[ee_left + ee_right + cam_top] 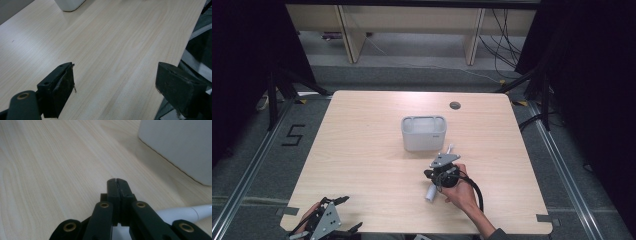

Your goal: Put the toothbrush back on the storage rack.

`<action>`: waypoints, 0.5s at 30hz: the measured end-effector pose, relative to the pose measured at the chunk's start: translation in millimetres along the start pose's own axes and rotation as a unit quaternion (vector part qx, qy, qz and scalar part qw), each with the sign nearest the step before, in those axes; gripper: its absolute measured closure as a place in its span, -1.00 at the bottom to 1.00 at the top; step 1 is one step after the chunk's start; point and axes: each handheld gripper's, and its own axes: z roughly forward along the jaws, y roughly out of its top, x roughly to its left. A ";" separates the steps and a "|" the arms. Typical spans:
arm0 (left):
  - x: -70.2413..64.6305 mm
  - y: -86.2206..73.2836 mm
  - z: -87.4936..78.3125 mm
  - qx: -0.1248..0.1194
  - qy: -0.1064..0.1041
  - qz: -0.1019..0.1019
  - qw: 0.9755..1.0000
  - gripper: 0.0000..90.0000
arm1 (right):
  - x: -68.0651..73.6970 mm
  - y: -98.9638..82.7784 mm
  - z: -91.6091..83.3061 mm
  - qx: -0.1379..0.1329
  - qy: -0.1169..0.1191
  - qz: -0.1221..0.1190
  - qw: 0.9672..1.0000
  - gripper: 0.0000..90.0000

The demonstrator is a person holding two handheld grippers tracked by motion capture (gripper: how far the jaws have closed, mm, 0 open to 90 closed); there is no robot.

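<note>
A white box-shaped container [424, 139] stands open-topped near the middle of the wooden table [362, 150]. In front of it lies a slim white stick-like tool [430, 193], angled toward the container. My right gripper [430, 174] hovers low over that tool, held in a hand. In the right gripper view its jaws [117, 183] are pressed together with nothing between them; the white tool [185, 213] passes under them to the right, and the container [180, 145] is at the upper right. My left gripper [351, 213] rests at the table's front left corner, jaws wide open [115, 72] over bare wood.
A round cable hole [455, 105] sits near the table's far edge. Wooden furniture legs and cables stand on the floor beyond. The table's right edge [175, 65] runs close to the left gripper's right jaw in its own view.
</note>
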 end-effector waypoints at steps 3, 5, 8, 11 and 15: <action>-0.1 -0.2 0.1 0.000 0.000 -0.001 1.000 -0.67 | -0.3 -0.7 -0.5 0.012 0.000 -0.003 1.000 1.00; -0.2 -0.2 0.1 -0.003 0.000 0.000 1.000 -0.67 | -1.1 -1.2 -0.3 0.014 0.000 -0.009 1.000 1.00; -0.4 -0.6 0.7 -0.007 0.000 -0.004 1.000 -0.67 | -0.1 -3.8 2.0 0.013 0.000 -0.008 1.000 1.00; -0.2 -0.2 0.1 -0.006 0.000 0.002 1.000 -0.67 | -0.6 -5.5 2.5 0.024 0.002 -0.009 1.000 1.00; 1.2 -0.3 -0.4 0.001 -0.001 0.006 1.000 -0.67 | -2.2 -7.6 0.5 0.031 0.004 -0.012 0.999 1.00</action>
